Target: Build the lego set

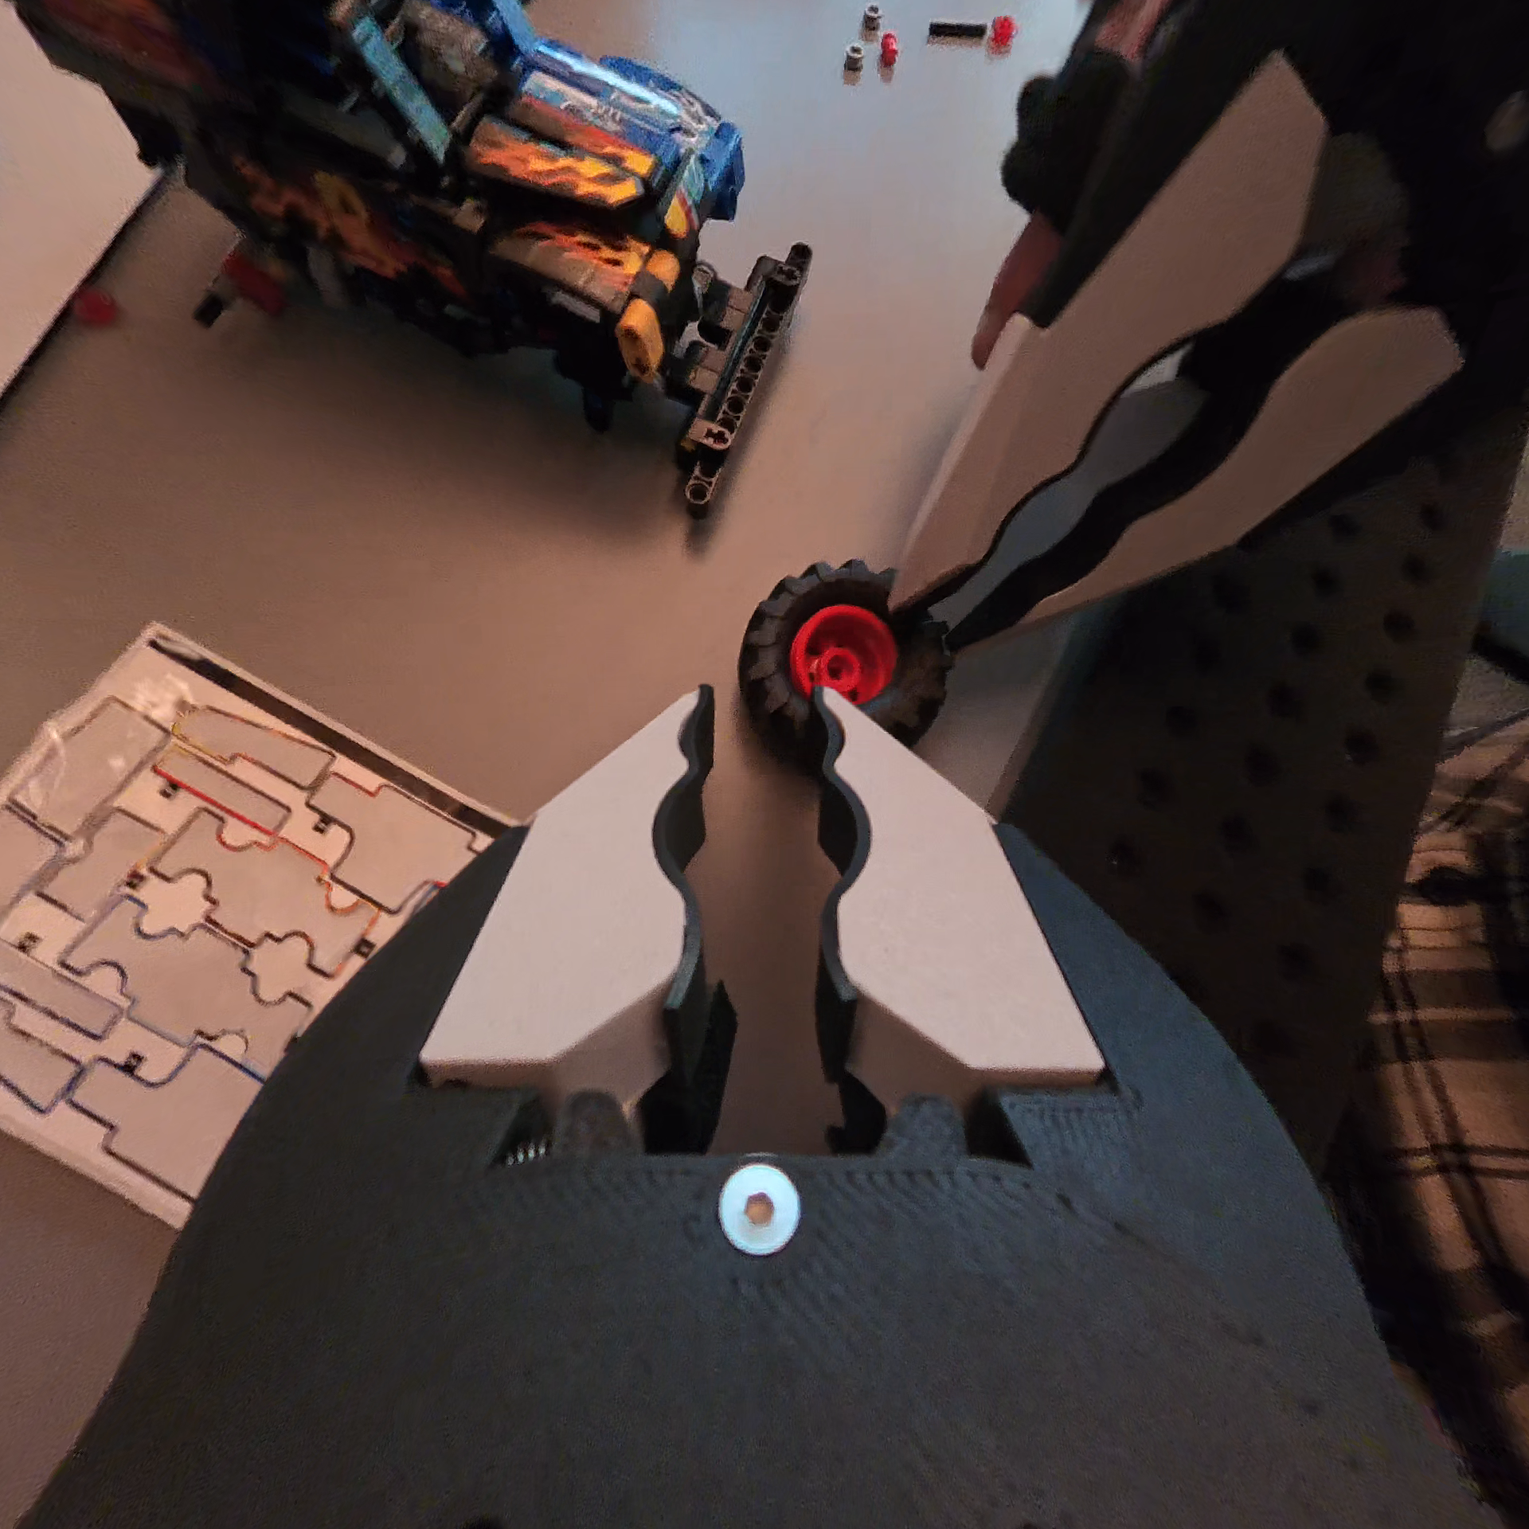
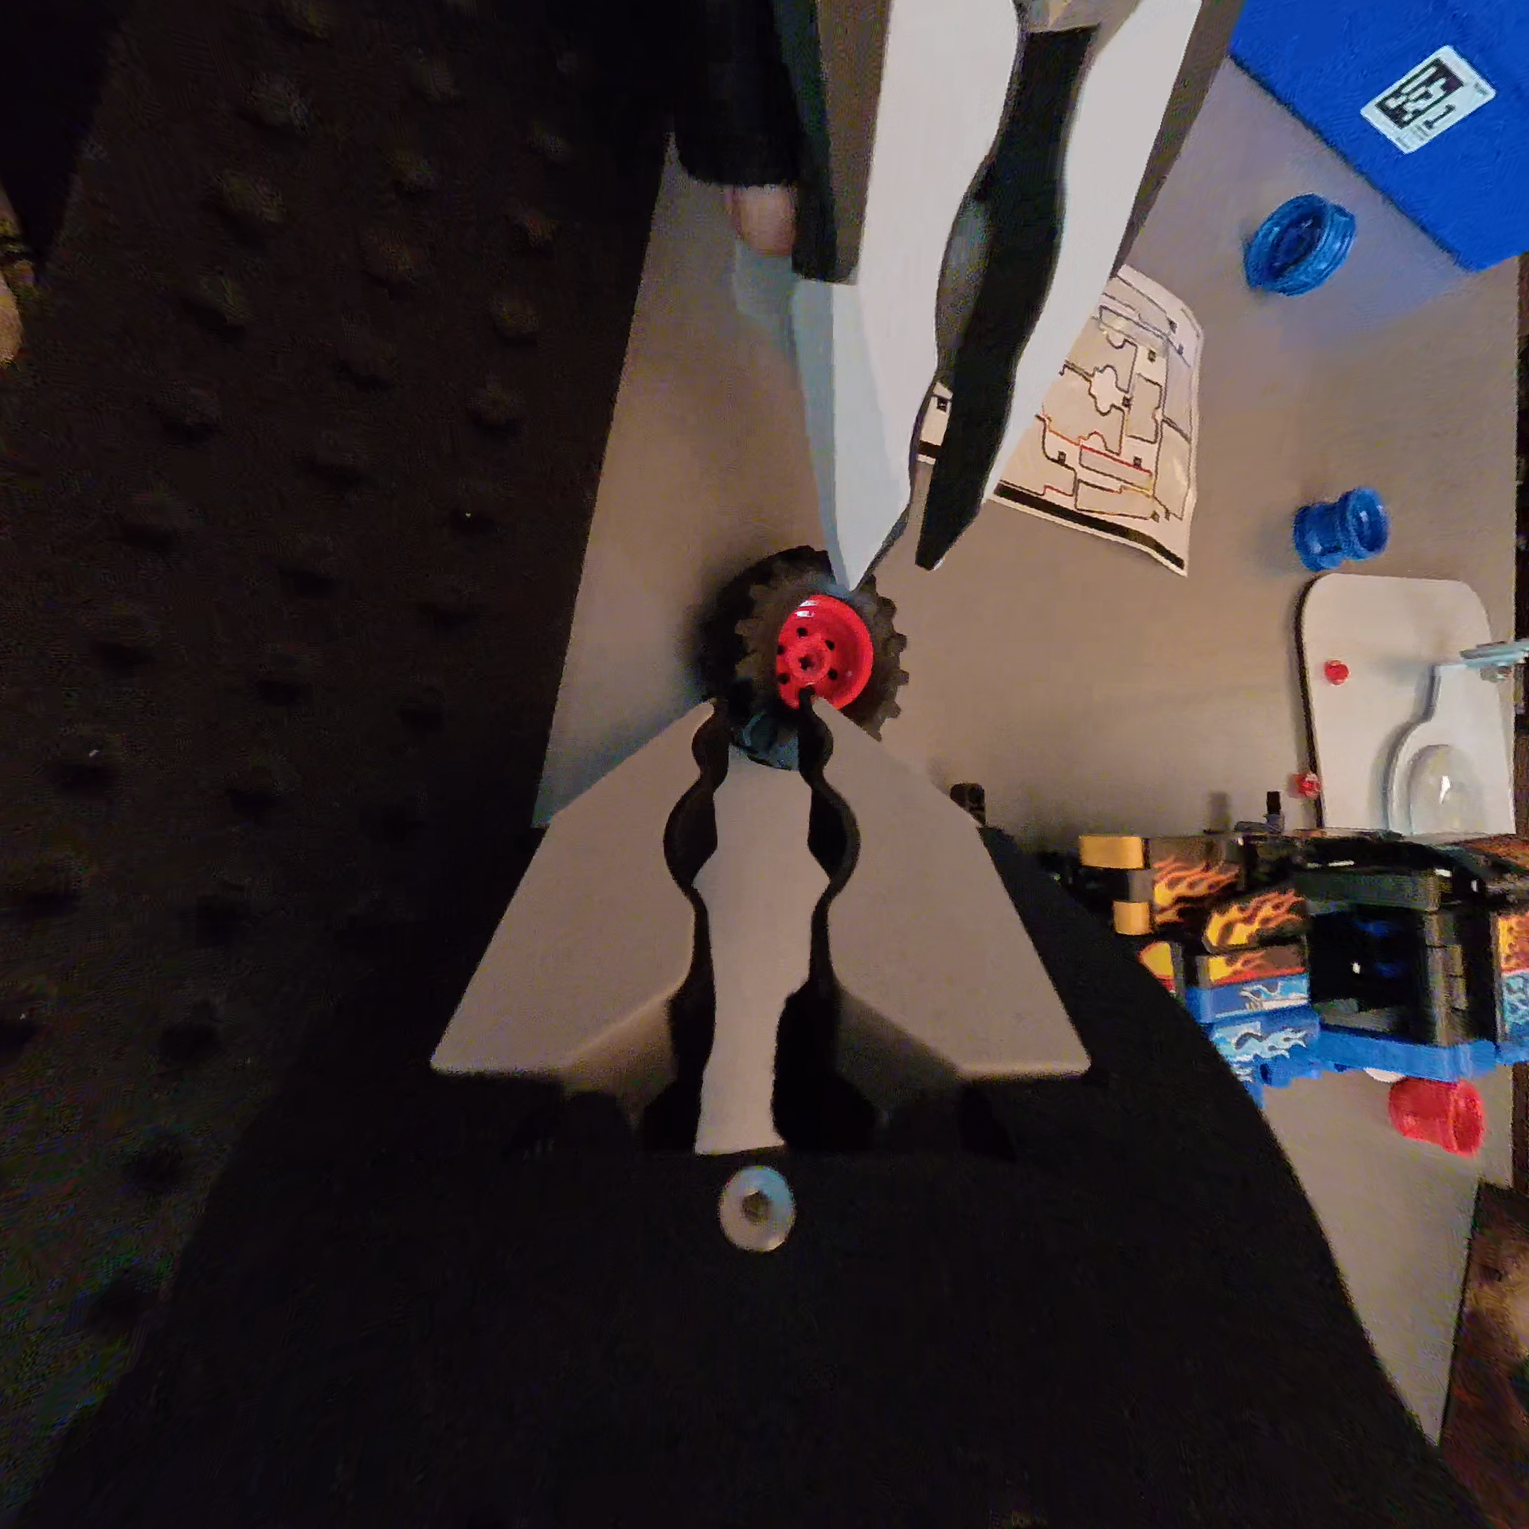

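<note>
Right wrist view: right tongs (image 2: pixel 765 711) grasp the wheel (image 2: pixel 807 654) (left tongs (image 1: pixel 765 699) released).

No readable text; blue box (image 2: pixel 1357 99) has a white sticker (image 2: pixel 1427 98), prob. a coded tag.

Bare table (image 1: pixel 463 529) between truck (image 1: pixel 496 207) and wheel (image 1: pixel 844 654) — sticker sheet (image 1: pixel 182 893) left.

A black knobby tyre on a red rim, the wheel (image 1: pixel 844 654), stands tilted on the grey surface (image 1: pixel 463 579) near its edge. Well apart sits the partly built truck (image 1: pixel 513 198), black and blue with flame panels, wheel-less.
</note>
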Tool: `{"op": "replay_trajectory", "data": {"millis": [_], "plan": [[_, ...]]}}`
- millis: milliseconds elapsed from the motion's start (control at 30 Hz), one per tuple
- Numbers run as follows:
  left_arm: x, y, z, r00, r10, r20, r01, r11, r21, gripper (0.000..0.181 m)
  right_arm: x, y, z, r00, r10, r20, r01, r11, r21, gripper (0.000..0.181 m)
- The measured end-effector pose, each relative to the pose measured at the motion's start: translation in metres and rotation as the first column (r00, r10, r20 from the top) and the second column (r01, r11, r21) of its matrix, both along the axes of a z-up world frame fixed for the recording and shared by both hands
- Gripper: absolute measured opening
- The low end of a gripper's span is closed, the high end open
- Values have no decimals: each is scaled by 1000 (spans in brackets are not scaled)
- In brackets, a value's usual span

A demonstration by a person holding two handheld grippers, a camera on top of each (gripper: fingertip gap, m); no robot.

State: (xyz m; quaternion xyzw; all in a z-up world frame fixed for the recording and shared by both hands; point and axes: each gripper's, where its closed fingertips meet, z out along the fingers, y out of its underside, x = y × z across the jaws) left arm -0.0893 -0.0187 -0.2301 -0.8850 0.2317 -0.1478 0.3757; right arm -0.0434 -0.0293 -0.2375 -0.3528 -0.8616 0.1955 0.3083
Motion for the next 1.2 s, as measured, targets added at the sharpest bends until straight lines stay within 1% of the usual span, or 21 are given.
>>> {"op": "replay_trajectory", "data": {"millis": [67,133,200,233,300,333,367,433,467,533,667,767,867,900,933,967,1033,1067,1133,1167,1200], "plan": [[4,1,-1,996,-60,-68,61,998,21,22,3,5,-1,1000,15,10,-16,1000,17,18],[15,0,-6,993,-99,-59,98,995,-20,17,5,20,-1,999,-27,26,26,998,57,27],[19,1,-6,998,-35,-47,33,999,-42,16,9,38,2,995,-93,31,88,985,149,24],[18,1,-6,998,-5,-67,3,999,-40,16,13,41,2,994,-103,37,95,979,180,25],[23,-1,-3,994,9,-108,-10,1000,-9,12,16,21,7,998,-57,15,55,994,99,22],[27,-2,-1,996,4,-89,-4,1000,-3,11,17,8,11,1000,-27,-9,28,998,57,21],[31,-1,2,998,3,-55,-3,1000,7,14,16,2,12,1000,-19,-25,20,999,49,21],[30,3,3,999,5,-40,-5,1000,12,16,13,-3,8,999,-34,-33,36,997,68,19],[29,5,3,999,5,-49,-4,1000,12,17,12,-3,3,999,-43,-20,45,995,86,12],[27,9,0,995,-14,-94,15,1000,11,21,12,0,-3,998,-56,-28,59,991,123,10],[32,16,-7,987,-56,-149,58,998,7,22,12,-5,-2,998,-45,-48,51,990,132,6],[33,17,-8,983,-57,-173,62,998,20,22,13,-6,-2,998,-34,-52,41,990,135,5],[32,18,-10,990,-36,-137,36,999,-1,21,13,-5,-2,998,-19,-62,30,984,173,2],[24,22,-15,987,0,-161,-2,1000,-9,22,21,-21,-12,999,45,8,-45,993,112,0],[23,24,-14,991,2,-130,-2,1000,2,22,24,-30,-20,998,60,26,-62,995,84,0],[23,25,-14,995,8,-99,-8,1000,-5,21,23,-29,-20,998,56,4,-56,993,104,0],[24,25,-14,989,-3,-149,4,1000,7,21,21,-13,-16,1000,19,-25,-15,985,169,0],[24,25,-14,988,-5,-155,5,1000,1,21,20,-8,-14,999,-3,-37,9,988,155,0],[24,25,-14,993,14,-115,-17,1000,-20,20,17,-8,5,995,-30,-97,37,997,72,0],[24,25,-14,993,33,-110,-36,999,-23,20,14,-9,16,989,-47,-137,54,997,47,13],[25,25,-14,992,52,-118,-54,998,-20,20,11,-7,21,986,-72,-151,80,996,49,20]]}}
